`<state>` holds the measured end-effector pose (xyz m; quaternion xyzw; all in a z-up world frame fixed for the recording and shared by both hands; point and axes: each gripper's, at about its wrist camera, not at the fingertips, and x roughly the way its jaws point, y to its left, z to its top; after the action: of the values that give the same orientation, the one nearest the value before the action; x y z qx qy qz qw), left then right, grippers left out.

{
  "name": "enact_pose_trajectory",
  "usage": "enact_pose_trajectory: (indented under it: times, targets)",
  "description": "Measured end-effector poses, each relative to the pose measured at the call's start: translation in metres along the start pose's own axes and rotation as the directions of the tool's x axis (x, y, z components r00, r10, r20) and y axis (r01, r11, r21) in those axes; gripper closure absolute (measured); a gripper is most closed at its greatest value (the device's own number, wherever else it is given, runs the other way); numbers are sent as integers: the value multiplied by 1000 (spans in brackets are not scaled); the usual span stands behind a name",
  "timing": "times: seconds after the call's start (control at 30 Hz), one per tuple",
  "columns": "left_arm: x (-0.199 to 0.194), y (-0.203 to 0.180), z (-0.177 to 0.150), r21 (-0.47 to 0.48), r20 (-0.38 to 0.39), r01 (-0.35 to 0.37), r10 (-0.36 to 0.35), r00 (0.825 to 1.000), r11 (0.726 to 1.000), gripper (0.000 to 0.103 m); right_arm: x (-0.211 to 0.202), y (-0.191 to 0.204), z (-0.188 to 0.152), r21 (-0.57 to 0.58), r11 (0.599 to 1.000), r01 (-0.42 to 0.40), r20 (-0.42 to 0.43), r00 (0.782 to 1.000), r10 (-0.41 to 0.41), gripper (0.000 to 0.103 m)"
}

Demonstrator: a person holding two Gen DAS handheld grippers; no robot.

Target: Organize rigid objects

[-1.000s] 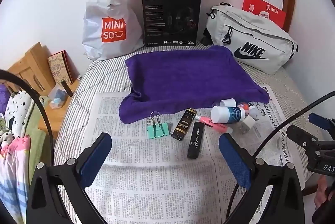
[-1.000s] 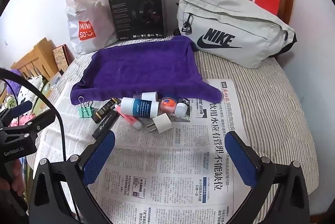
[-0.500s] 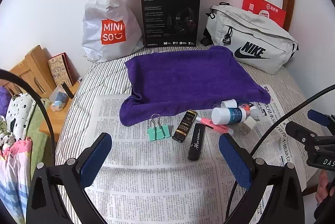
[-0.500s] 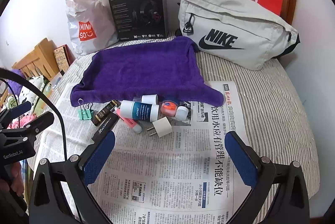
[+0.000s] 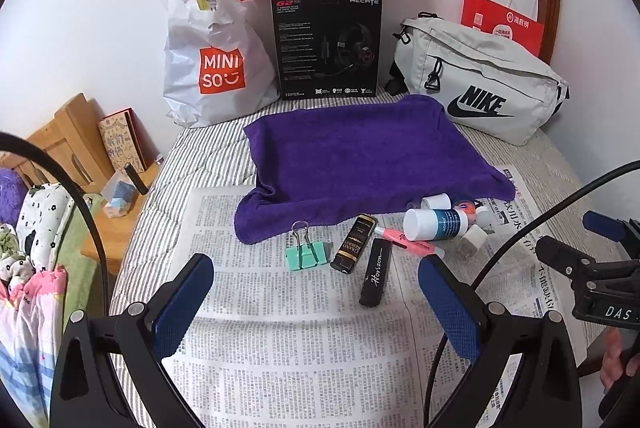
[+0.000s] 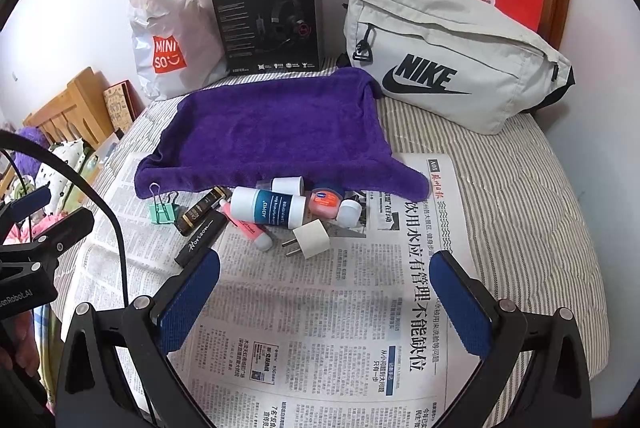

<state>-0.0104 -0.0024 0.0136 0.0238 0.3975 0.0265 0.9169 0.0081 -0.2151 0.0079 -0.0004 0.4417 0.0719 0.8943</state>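
Nearby, both grippers, left gripper [image 5: 316,292], right gripper [image 6: 328,288], gaping empty, purple towel [image 5: 360,155] behind clutter, Nike bag [image 6: 452,59] beyond.

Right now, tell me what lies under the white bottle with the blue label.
The white bottle with the blue label rests across a pink tube, on newspaper. Beneath the bottle's middle is hidden.

A home bedroom. A bed with a striped mattress cover [image 5: 208,163] stands against a white wall, with a wooden bedside table [image 5: 120,211] at its left. Shopping bags [image 5: 208,55] and a waist bag [image 6: 452,59] line the far edge.
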Motion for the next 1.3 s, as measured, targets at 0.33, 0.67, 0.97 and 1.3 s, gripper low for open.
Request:
enact_pose_trajectory:
  times: [0.33, 0.67, 0.97, 1.3]
  targets:
    - [-4, 8, -2, -24, 7, -2, 3, 1000, 1000, 0, -3, 9, 3, -18, 1000, 3, 7, 1000, -2, 0]
    - [-6, 9, -6, -24, 12, 8, -7, 1000, 1000, 0, -4, 12, 1, -17, 1000, 12, 4, 1000, -12, 0]
    - [-8, 4, -5, -14, 8, 27, -27, 1000, 1000, 0, -7, 10, 2, -16, 1000, 22, 10, 1000, -22, 0]
    - [-7, 1, -4, -5, 0, 27, -27, 1000, 1000, 0, -8, 9, 1, -13, 1000, 23, 7, 1000, -23, 0]
